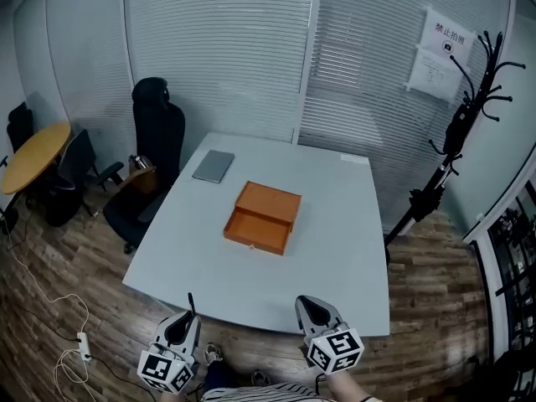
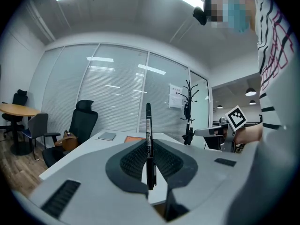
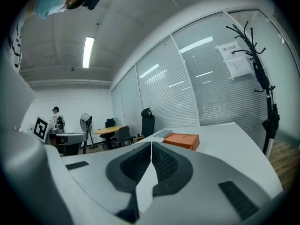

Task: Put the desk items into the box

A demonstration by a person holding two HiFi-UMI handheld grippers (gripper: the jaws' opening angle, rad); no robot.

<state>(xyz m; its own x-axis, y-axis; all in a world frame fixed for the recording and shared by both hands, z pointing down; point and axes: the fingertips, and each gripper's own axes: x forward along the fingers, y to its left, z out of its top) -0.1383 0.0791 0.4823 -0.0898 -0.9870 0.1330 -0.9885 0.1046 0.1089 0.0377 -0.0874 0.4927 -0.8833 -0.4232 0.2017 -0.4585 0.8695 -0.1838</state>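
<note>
An open orange box lies near the middle of the grey table; it also shows in the right gripper view as the orange box. A grey notebook lies at the far left of the table. My left gripper hangs just off the table's near edge, shut on a black pen that stands upright between its jaws. In the head view the pen sticks up from the gripper. My right gripper is held by the near edge too, shut with nothing in it.
A black office chair stands at the table's left side with a brown bag beside it. A coat stand is at the right, a round wooden table far left. A power strip and cable lie on the floor.
</note>
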